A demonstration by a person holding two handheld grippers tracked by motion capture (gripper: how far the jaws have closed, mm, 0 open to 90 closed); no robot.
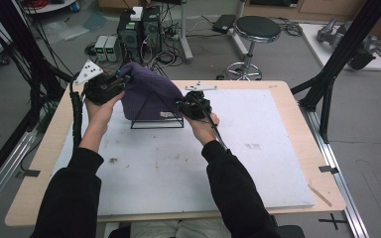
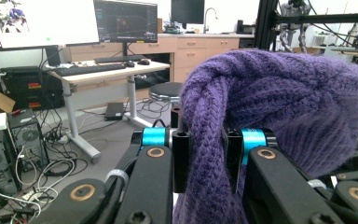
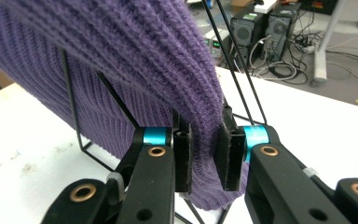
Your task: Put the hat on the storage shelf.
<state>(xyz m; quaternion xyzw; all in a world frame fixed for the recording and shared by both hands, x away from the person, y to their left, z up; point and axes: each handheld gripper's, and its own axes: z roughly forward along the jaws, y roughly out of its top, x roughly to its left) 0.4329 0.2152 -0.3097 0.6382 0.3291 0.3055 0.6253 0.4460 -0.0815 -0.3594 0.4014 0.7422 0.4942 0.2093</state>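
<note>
1. Near the bottom of the high view: two dark sleeves reaching forward over the white surface (image 1: pixel 258 148), one gripper in each hand.
2. Left gripper (image 1: pixel 115 83): fingers (image 2: pixel 182 158) clenched on a thick rolled fold of the purple hat (image 2: pixel 279 102), at its left side.
3. Right gripper (image 1: pixel 188 106): fingers (image 3: pixel 226 154) clenched on the hat's ribbed hem (image 3: pixel 205 154), low at its right side, just beside the stand's slanting rods.
4. Hat (image 1: pixel 146 94): draped over a black wire stand (image 1: pixel 156 119) on the far part of the surface, stretched between both grips, hem near the base frame on the right.
5. Step in hand, judged: pulling the hat down over the stand, both edges gripped.
6. Next move, judged: even downward pull on both sides, hem kept outside the rods so the knit does not snag, stand kept from tipping; release only once the hat sits fully.
7. Farther off: stool (image 1: pixel 257 27) and computer towers (image 1: pixel 139 29) on the floor.
</note>
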